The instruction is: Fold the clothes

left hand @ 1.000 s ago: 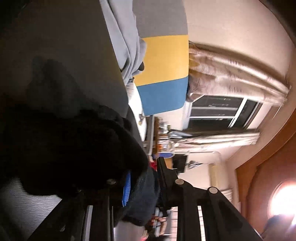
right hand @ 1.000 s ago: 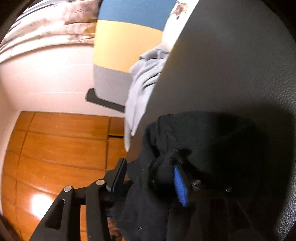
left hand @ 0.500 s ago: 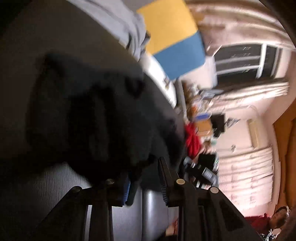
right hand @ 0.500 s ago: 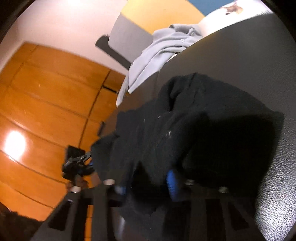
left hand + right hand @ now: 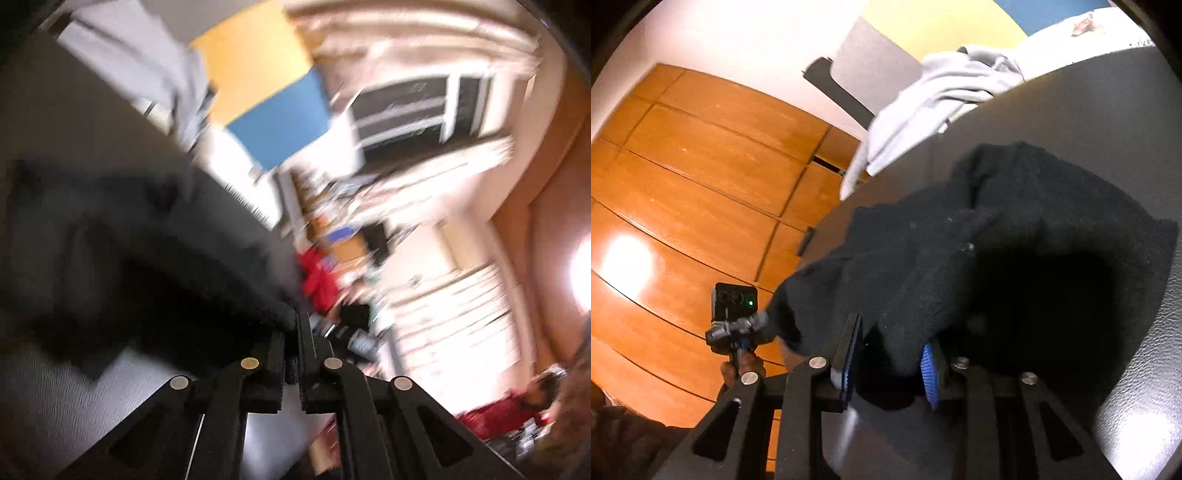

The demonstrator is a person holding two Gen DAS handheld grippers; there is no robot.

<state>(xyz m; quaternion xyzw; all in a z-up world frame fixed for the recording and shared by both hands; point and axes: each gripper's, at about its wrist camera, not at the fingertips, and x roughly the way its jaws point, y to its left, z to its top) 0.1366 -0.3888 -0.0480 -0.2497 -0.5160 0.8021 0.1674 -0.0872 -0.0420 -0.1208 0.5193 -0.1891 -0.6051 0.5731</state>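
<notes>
Dark leather-textured worktop (image 5: 1137,122) carries a black fleece garment (image 5: 1015,236), bunched near its middle, with a grey garment (image 5: 942,96) at the far edge. Left gripper (image 5: 295,332) is pinched nearly closed on the fleece's hem. Right gripper (image 5: 890,358), fingers partly apart, clamps a thick fold of it.

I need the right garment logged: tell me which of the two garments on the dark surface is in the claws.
The black fleece garment, held by the right claw. The light grey garment lies untouched at the surface's far edge.
</notes>
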